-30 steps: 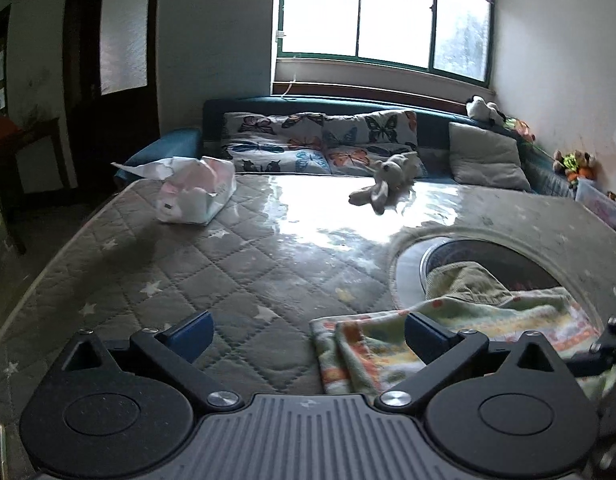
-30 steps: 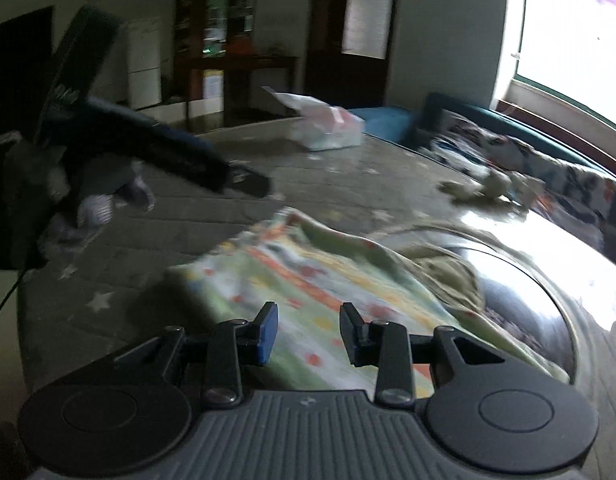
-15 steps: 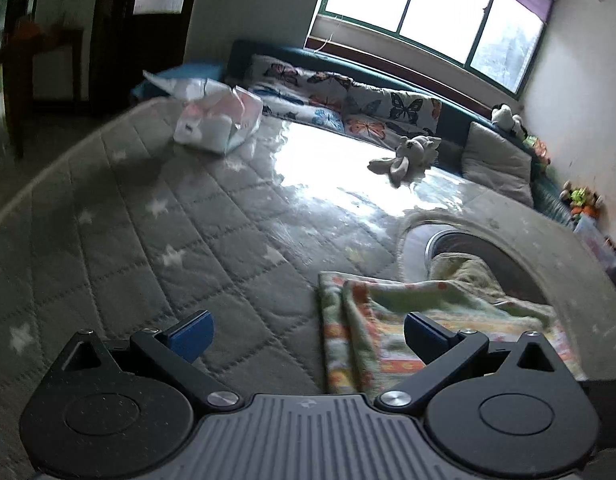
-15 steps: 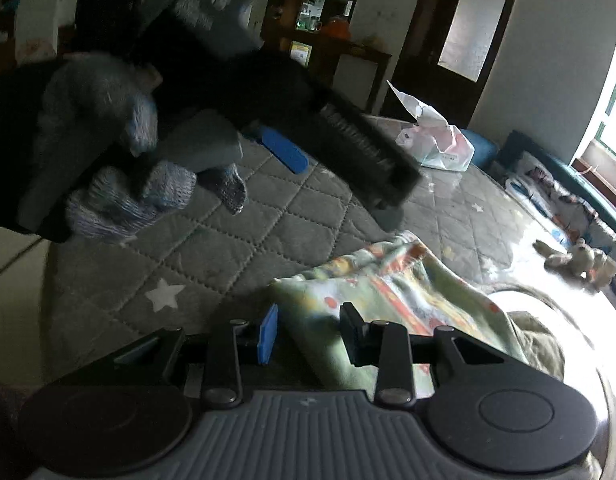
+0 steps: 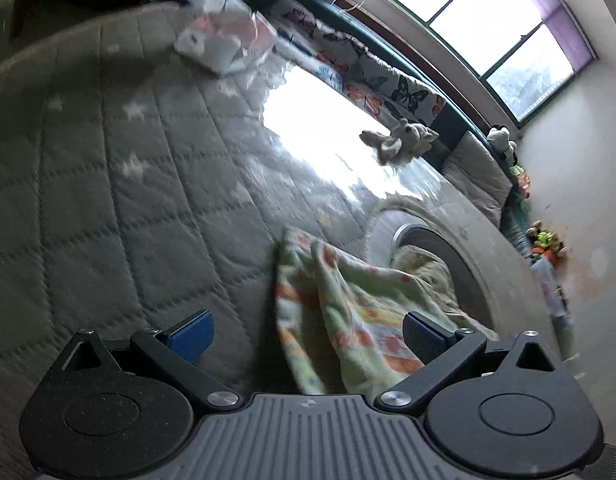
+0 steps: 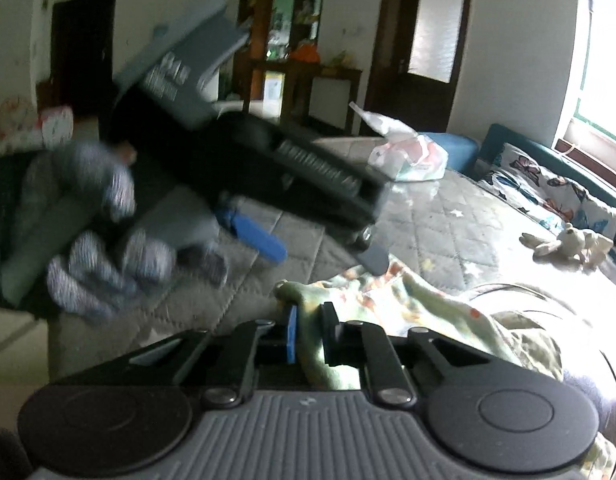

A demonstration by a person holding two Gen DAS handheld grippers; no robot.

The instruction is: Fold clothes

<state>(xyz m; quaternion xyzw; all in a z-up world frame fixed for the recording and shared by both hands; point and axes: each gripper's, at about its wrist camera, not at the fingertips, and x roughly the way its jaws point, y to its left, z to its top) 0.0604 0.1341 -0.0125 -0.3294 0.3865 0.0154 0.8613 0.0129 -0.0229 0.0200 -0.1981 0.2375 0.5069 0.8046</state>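
Note:
A patterned cloth (image 5: 347, 300), green and yellow with orange spots, spills from a round basin (image 5: 439, 240) onto the grey quilted mattress (image 5: 108, 200). My left gripper (image 5: 308, 332) is open and tilted, its fingers astride the cloth's near edge without pressing on it. In the right wrist view the left gripper (image 6: 319, 252) hangs just above the cloth (image 6: 387, 300), held by a gloved hand (image 6: 100, 248). My right gripper (image 6: 311, 334) is closing on a bunched corner of the cloth, which is squeezed between its pads. An olive garment (image 5: 423, 264) lies in the basin.
A plastic bag (image 5: 228, 40) sits at the mattress's far side. A plush toy (image 5: 399, 140) lies near butterfly pillows (image 5: 387, 84) below the window. Beyond the bed stand a wooden side table (image 6: 304, 76) and dark doors.
The right gripper's jaws have narrowed onto the cloth's corner. The left gripper has rolled and sunk closer to the cloth, so its view now tilts.

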